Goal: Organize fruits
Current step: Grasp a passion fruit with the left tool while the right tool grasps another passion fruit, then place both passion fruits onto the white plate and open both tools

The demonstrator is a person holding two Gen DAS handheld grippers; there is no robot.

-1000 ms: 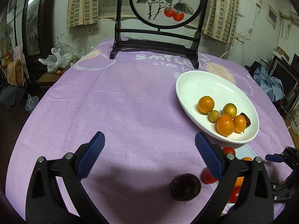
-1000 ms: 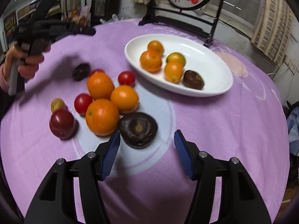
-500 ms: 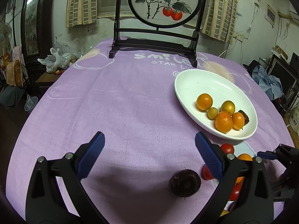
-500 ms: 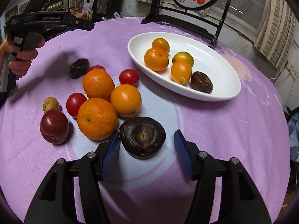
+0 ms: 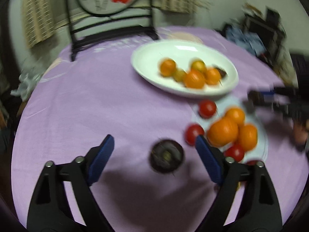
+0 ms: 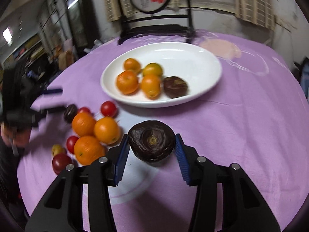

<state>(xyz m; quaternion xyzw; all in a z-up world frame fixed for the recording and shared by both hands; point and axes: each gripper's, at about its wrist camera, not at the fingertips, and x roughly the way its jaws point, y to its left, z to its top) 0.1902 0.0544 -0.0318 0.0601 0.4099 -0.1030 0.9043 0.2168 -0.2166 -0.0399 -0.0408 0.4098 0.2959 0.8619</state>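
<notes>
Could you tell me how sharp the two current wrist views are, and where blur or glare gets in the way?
Left wrist view: heavy motion blur throughout; the white plate and the oranges smear, and the left gripper casts a broad shadow. Right wrist view: the dark fruit between the right gripper is crisp, edges blurred, faint glare on the plate.
</notes>
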